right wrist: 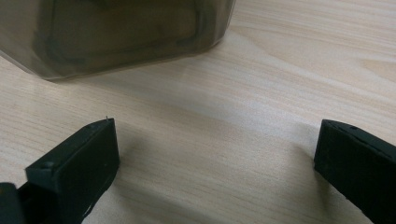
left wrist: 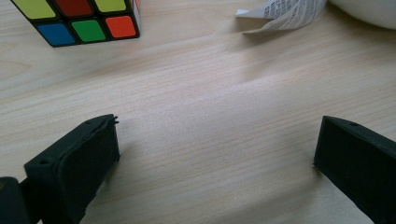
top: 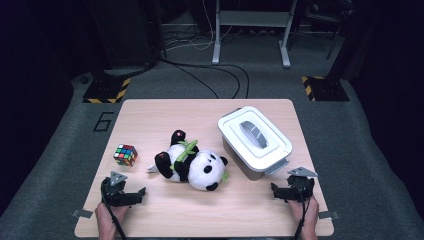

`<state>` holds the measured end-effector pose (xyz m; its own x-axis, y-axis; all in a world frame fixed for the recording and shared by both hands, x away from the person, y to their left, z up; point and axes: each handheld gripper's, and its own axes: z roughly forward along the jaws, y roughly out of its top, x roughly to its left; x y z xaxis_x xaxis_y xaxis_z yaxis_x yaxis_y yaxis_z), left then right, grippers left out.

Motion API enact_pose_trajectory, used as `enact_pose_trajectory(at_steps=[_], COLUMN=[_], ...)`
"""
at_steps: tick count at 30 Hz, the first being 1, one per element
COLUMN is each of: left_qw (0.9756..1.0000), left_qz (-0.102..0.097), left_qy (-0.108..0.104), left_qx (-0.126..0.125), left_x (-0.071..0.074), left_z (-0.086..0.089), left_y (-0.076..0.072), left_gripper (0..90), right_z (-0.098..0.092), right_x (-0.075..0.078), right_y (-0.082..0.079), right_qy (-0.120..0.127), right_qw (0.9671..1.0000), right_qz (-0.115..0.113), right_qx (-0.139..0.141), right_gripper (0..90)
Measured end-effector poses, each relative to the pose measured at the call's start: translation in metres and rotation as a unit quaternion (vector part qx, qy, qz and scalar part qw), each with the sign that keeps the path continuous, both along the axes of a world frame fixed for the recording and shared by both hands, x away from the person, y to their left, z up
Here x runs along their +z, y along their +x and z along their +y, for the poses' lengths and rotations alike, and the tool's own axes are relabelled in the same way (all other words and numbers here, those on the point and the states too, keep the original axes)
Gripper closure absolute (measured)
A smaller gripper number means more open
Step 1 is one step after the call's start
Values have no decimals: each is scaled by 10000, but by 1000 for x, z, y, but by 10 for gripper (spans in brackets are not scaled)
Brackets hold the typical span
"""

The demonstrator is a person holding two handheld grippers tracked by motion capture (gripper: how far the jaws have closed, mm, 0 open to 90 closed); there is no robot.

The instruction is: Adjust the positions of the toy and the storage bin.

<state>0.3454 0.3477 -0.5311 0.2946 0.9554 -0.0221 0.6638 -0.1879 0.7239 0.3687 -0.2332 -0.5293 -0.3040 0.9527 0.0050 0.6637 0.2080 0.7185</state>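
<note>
A plush panda (top: 192, 163) lies on its side in the middle of the wooden table (top: 150, 115), its white label (left wrist: 285, 14) pointing toward my left gripper. A colourful puzzle cube (top: 125, 154) (left wrist: 81, 21) sits left of the panda. A grey storage box with a white handled lid (top: 254, 137) stands to the panda's right, and its translucent wall (right wrist: 116, 32) is close ahead in the right gripper view. My left gripper (top: 126, 194) (left wrist: 217, 144) rests open near the front left edge. My right gripper (top: 290, 192) (right wrist: 217, 144) rests open at the front right, just below the box.
Beyond the table is grey carpet with black cables (top: 210, 75), a white desk frame (top: 250, 30) and yellow-black striped stand feet (top: 105, 90). A "6" (top: 103, 121) is marked on the floor at the table's left.
</note>
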Motion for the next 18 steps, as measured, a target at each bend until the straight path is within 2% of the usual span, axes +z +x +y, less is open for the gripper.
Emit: enact_pose_trajectory(at_steps=[3,11,15,16,18], left_qw=[10000,9999,9999,9999,9997], left_qz=[-17,-85,-136,-136,-261], left_qy=[-77,-64,-28,-28,-13], left_qx=[1,-11,4,4,37], left_x=[2,15,29,29,39], left_z=[1,-1,-1,-1,2], left_y=[-2,2,10,10,12], left_gripper=[0,0,0,0,0], right_z=[0,0,0,0,0], right_x=[0,0,0,0,0], right_y=[0,0,0,0,0], right_qy=[-1,1,-2,-2,-2], right_qw=[10000,10000,10000,10000,10000], right_qz=[-4,-3,-4,-4,-5], right_qx=[2,1,0,0,-2], right_gripper=[0,0,0,0,0])
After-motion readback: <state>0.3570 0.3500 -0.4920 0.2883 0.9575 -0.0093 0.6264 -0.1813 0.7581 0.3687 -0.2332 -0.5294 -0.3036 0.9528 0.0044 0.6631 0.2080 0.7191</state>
